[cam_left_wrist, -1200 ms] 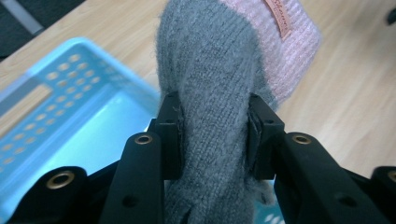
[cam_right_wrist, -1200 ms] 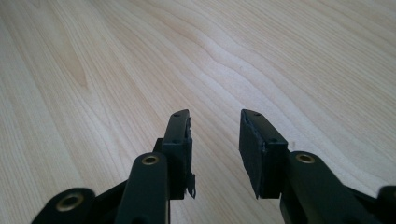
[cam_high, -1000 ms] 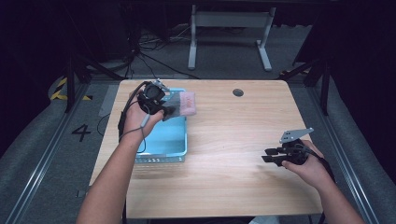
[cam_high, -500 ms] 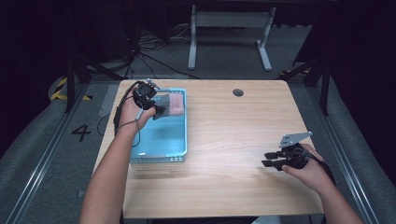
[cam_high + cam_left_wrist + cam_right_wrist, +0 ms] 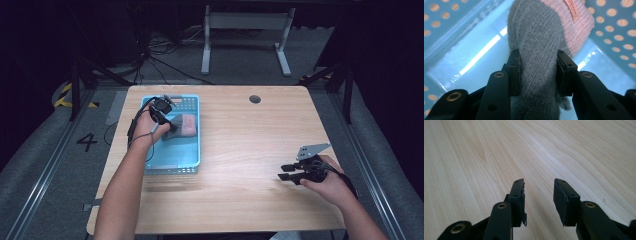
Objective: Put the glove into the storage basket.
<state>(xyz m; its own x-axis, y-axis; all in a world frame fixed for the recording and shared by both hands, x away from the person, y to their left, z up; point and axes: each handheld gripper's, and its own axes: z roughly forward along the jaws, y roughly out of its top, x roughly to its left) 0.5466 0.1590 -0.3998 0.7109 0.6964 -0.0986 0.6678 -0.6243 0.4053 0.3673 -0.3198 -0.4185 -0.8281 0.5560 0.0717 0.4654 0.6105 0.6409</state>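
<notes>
Pale wood-grain table [image 5: 240,150] in a dark room, with grey floor, cables and a white stand beyond.

Nearest, at 4 o'clock on the tabletop: right gripper [image 5: 285,172], resting low over bare wood, jaws parted with nothing between them [image 5: 539,192].

Farther, at 9 to 10 o'clock: blue perforated basket [image 5: 172,165]. Inside its far half, left gripper [image 5: 172,125] clamped on the grey part of a knitted grey-and-pink sock [image 5: 184,123], jaw pads pressed into the wool on both sides [image 5: 538,67].

Changed within the last second: sock brought from above the basket's far right corner down and inward, now low between the perforated walls [image 5: 446,15]. Probably touching the bottom, though hard to confirm. Taken as the placing step nearly finished, with only the release and lift-out left.

Long axis of the sock [image 5: 536,32] roughly along the 9-to-3 line in the high view: grey end at 9 o'clock in the jaws, pink labelled cuff pointing to 3 o'clock, toward the basket's right wall.
</notes>
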